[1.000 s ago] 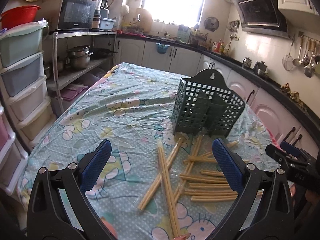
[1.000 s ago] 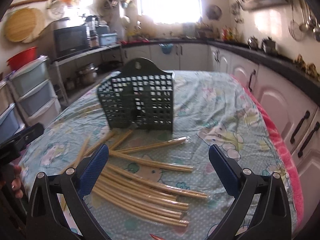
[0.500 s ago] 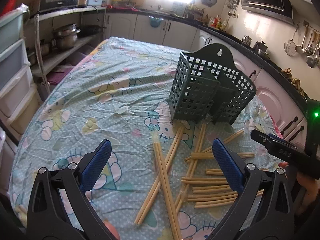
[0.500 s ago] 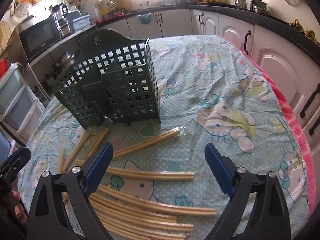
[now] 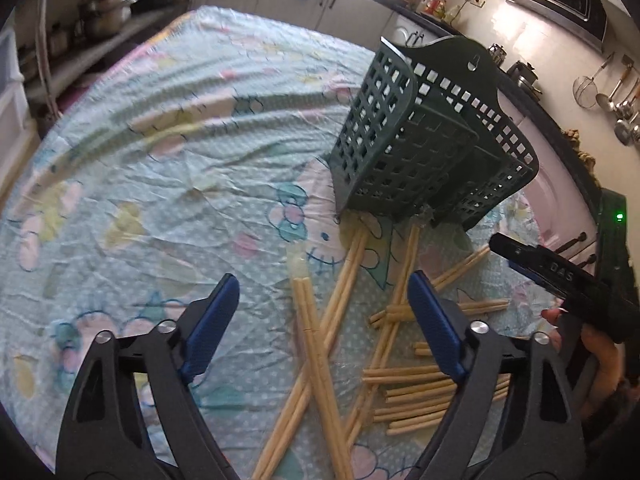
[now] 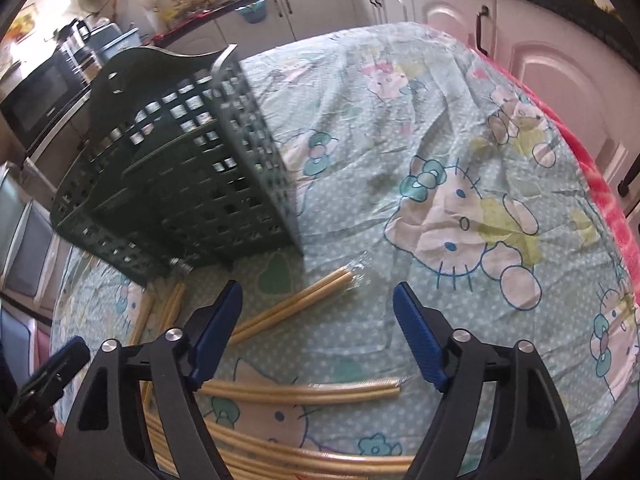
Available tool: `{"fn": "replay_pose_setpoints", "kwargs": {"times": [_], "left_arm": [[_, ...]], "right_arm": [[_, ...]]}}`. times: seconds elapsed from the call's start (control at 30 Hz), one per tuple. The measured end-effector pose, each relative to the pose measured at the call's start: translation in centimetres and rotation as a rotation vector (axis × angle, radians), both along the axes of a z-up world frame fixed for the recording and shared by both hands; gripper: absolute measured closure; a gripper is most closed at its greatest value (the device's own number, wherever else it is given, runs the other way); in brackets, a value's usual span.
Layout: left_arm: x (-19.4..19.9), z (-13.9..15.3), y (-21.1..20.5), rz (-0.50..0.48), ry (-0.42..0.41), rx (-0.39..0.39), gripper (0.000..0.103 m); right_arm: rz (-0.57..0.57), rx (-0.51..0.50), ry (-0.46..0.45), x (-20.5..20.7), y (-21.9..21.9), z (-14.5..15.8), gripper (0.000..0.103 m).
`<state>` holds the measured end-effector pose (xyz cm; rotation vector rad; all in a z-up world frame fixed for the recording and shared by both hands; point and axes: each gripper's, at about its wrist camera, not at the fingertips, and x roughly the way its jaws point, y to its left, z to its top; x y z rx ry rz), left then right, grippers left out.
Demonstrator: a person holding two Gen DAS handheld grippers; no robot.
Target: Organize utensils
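Through the left wrist camera I see my left gripper (image 5: 320,308) with its fingers (image 5: 210,320) spread but closing, nothing between the pads; a wrapped pair of chopsticks (image 5: 316,344) lies on the worktop (image 5: 160,160) below the gap, crossing other pairs. The green utensil basket (image 5: 424,152) stands beyond the fingertips, slightly right. The right gripper (image 5: 560,276) shows at the right edge over a loose pile of chopstick pairs. Through the right wrist camera my right gripper (image 6: 318,312) also has its fingers (image 6: 418,332) apart and closing, empty, above the patterned cloth; one pair lies just inside the left finger, another crosses below the gap, and the basket stands ahead to the left.
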<state>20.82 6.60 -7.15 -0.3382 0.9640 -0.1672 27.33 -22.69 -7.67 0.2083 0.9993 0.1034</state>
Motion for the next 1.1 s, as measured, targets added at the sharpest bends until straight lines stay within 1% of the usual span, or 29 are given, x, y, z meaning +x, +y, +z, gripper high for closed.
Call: {"fn": "replay_pose_setpoints", "kwargs": {"times": [0.07,0.23,0.43,0.5,0.53,0.6,0.63,0.7,0.77,0.8,0.93,1.1], "left_arm": [[0.7,-0.6,-0.2,-0.017,0.027,-0.028,0.032],[1.8,-1.8,-0.1,-0.02,0.078,-0.063,0.039],[2.8,-2.4,0.3,-0.021,0.101,-0.088,0.047],[3.0,-2.3,0.4,-0.02,0.108,-0.085,0.058],[3.1,-2.3,0.6,-0.019,0.112,-0.08,0.061],[3.3,-2.5,0.7,-0.016,0.119,-0.065,0.073],[3.5,-2.6,0.9,-0.014,0.121,-0.059,0.075],[3.5,-2.6,1.2,-0.008,0.126,-0.055,0.084],[3.5,-2.8,1.7,-0.005,0.129,-0.054,0.091],[3.5,-2.8,1.8,-0.006,0.129,-0.054,0.093],[3.4,-2.6,2.5,-0.015,0.122,-0.066,0.093],[2.9,-1.9,3.2,-0.031,0.096,-0.085,0.095]], "right_arm": [[-0.004,0.013,0.019,0.5,0.0,-0.3,0.038],[-0.039,0.08,0.082,1.9,-0.5,-1.3,0.049],[-0.087,0.157,0.121,3.1,-1.6,-1.7,0.056],[-0.103,0.182,0.129,3.3,-2.0,-1.9,0.059],[-0.107,0.19,0.132,3.2,-2.1,-1.9,0.06],[-0.118,0.206,0.138,3.3,-2.6,-2.1,0.064],[-0.12,0.213,0.14,3.5,-2.7,-2.1,0.066],[-0.129,0.221,0.144,3.9,-2.9,-2.0,0.072],[-0.133,0.231,0.143,4.2,-3.3,-2.1,0.082],[-0.132,0.237,0.14,4.1,-3.7,-2.3,0.083],[-0.121,0.271,0.128,4.2,-4.7,-2.7,0.093],[-0.106,0.285,0.091,3.4,-5.0,-2.1,0.095]]}}
